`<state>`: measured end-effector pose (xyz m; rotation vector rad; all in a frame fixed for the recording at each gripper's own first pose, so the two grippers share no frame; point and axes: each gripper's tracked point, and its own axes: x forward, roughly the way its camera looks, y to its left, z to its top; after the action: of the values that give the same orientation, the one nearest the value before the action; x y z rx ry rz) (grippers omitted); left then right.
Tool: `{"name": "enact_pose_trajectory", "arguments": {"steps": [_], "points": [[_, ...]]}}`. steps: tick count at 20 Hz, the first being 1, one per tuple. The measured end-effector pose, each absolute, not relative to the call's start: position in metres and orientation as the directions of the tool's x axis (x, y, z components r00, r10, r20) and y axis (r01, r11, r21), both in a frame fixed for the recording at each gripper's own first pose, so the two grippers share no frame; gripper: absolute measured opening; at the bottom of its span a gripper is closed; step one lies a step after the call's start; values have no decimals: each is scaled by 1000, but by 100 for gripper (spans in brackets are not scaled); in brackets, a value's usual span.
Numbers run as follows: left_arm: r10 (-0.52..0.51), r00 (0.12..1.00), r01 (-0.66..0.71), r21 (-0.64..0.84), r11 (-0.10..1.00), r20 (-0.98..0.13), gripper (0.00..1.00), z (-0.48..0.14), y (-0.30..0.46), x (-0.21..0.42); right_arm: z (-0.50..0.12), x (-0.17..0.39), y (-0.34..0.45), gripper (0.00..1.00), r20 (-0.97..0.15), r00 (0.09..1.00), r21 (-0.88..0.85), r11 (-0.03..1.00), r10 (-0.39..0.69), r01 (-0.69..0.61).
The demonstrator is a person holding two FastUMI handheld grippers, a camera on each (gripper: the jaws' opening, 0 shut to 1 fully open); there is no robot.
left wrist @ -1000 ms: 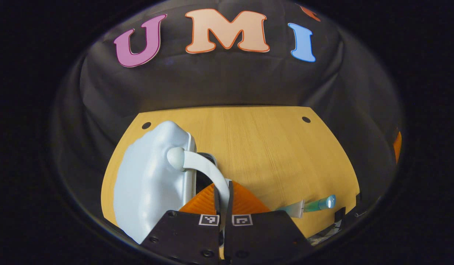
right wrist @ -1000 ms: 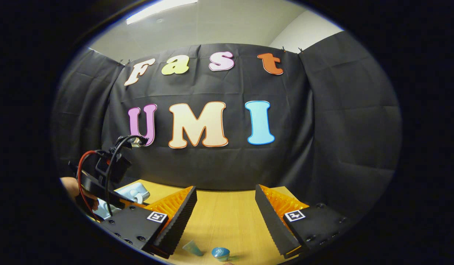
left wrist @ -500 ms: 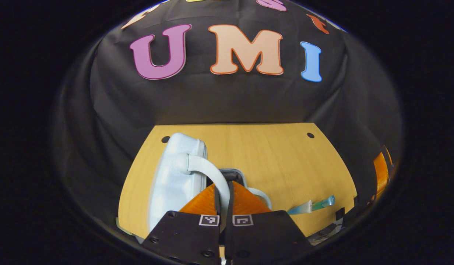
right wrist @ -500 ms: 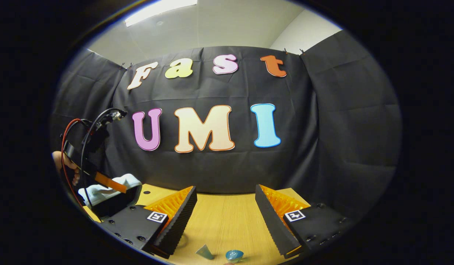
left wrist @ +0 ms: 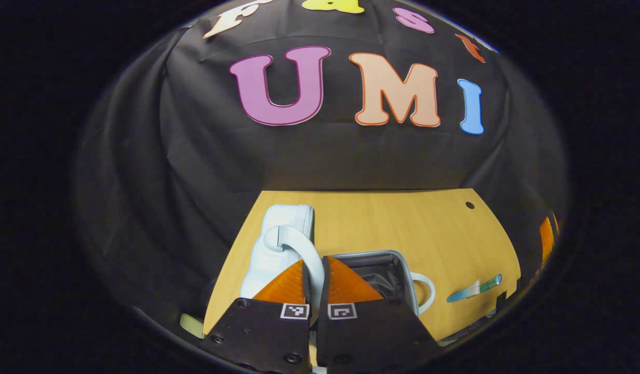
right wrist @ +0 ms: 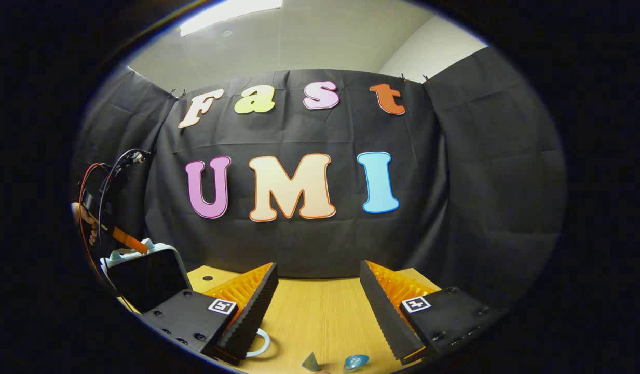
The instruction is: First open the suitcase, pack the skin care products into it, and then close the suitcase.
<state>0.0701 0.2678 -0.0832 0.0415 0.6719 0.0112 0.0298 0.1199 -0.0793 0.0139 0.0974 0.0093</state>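
Lifted higher since a second ago, the suitcase lid (left wrist: 278, 244) stands nearly upright over the open suitcase (left wrist: 387, 272) on the table (left wrist: 403, 223). My left gripper (left wrist: 315, 270) pinches its handle (left wrist: 299, 244); my right gripper (right wrist: 317, 301) hangs wide, beside the suitcase, above a tube (left wrist: 473, 290).

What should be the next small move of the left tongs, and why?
Probably carry the lid a little further back until it rests open, then let go. The left tongs are shut on the lid's handle, the suitcase shows its dark inside, and the tube lies unpacked on the table.
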Motion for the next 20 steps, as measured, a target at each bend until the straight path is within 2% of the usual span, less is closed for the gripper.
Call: {"name": "enact_pose_trajectory", "arguments": {"steps": [3,11,17,20], "points": [[33,787,-17,31,999,-616,0,-85,300,73,-74,31,134,99,-82,997,5,1000,-2,3],[136,758,-138,48,989,-637,0,-120,410,73,-65,33,158,99,-58,997,-31,999,-41,39],[218,715,-241,58,969,-664,0,-156,474,71,-68,33,176,100,-68,996,-58,997,-51,47],[218,686,-272,33,962,-694,0,-178,490,72,-69,32,179,99,-70,996,-67,996,-59,55]]}}
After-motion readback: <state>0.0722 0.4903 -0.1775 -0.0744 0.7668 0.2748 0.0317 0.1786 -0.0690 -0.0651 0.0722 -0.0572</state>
